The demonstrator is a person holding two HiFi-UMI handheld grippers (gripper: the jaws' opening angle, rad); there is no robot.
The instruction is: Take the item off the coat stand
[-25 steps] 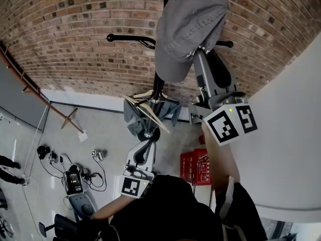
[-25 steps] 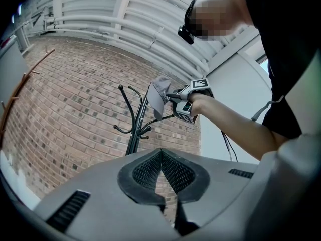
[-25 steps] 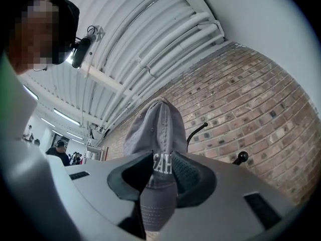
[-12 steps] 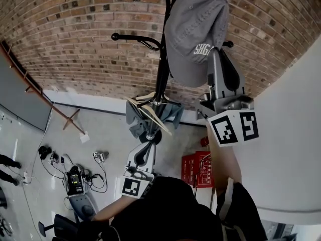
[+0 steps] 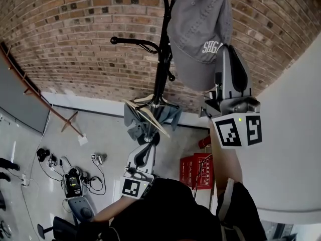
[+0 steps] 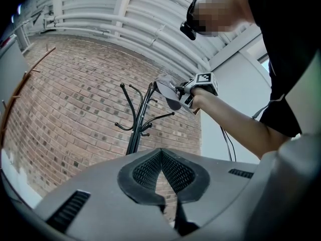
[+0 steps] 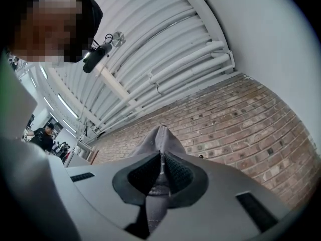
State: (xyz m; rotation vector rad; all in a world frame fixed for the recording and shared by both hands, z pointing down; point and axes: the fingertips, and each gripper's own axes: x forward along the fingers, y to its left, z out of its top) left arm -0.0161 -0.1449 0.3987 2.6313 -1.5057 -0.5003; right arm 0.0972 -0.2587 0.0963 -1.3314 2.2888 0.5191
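A: What is the cap (image 5: 198, 29) made of?
B: Soft grey woven cloth, matt, with stitched seams and white embroidered letters.
A: And the coat stand (image 5: 161, 59)?
B: Smooth black metal, faintly glossy. Behind it is a rough, matt brick wall (image 5: 75, 34). The left gripper (image 6: 160, 152) is matt grey plastic with black ribbed pads (image 6: 145, 172).

Right gripper (image 7: 161, 157), fingers (image 7: 140, 175) freshly closed on fabric of the grey cap (image 7: 159, 137), brick wall (image 7: 241, 119) and white ceiling pipes (image 7: 175, 67) beyond
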